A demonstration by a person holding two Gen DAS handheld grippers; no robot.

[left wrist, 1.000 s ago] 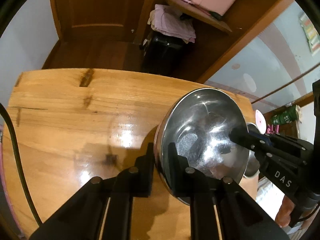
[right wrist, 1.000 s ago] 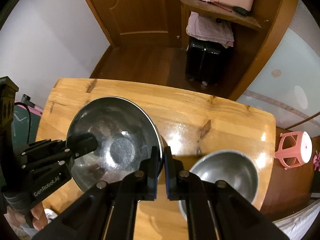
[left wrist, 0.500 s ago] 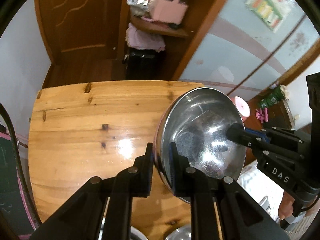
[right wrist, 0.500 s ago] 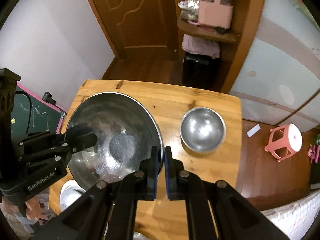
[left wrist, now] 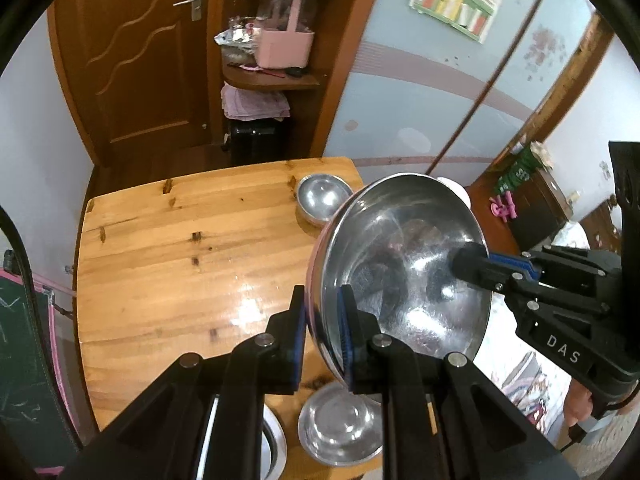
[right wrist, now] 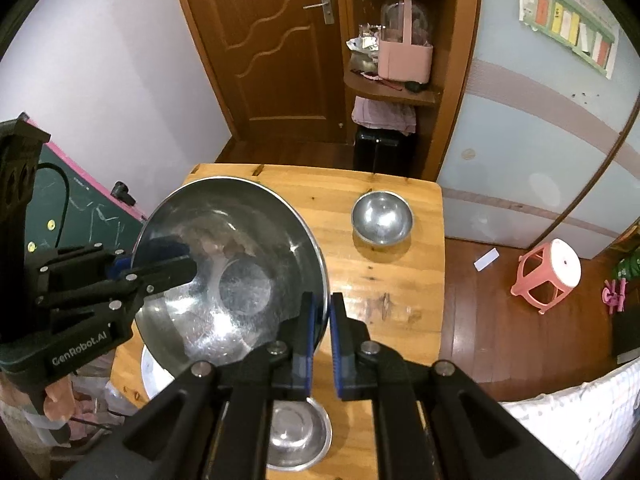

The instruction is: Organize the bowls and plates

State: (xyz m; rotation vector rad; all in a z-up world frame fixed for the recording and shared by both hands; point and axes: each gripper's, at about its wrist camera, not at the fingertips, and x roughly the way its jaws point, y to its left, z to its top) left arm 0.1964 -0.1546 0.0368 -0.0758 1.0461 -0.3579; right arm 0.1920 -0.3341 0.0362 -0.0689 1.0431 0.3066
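A large steel bowl (left wrist: 400, 264) (right wrist: 232, 272) hangs tilted in the air above the wooden table (left wrist: 168, 264) (right wrist: 400, 292). My left gripper (left wrist: 322, 312) is shut on its near rim in the left wrist view; in the right wrist view the left gripper (right wrist: 176, 268) reaches in from the left. My right gripper (right wrist: 320, 320) is shut on the opposite rim, and the right gripper (left wrist: 472, 264) shows at the bowl's right side. A small steel bowl (left wrist: 322, 200) (right wrist: 382, 218) sits at the table's far right corner. Another steel bowl (left wrist: 340, 428) (right wrist: 296, 432) stands near the front edge under the grippers.
A flat steel dish (right wrist: 154, 372) (left wrist: 272, 440) lies at the table's near edge, partly hidden by the big bowl. A pink stool (right wrist: 550, 276) stands on the floor to the right. A dark chalkboard (right wrist: 80, 216) leans left of the table.
Both grippers have risen and pulled back with the large bowl held between them. The table now looks smaller and lower, and the small bowl and the near dishes have come into view.
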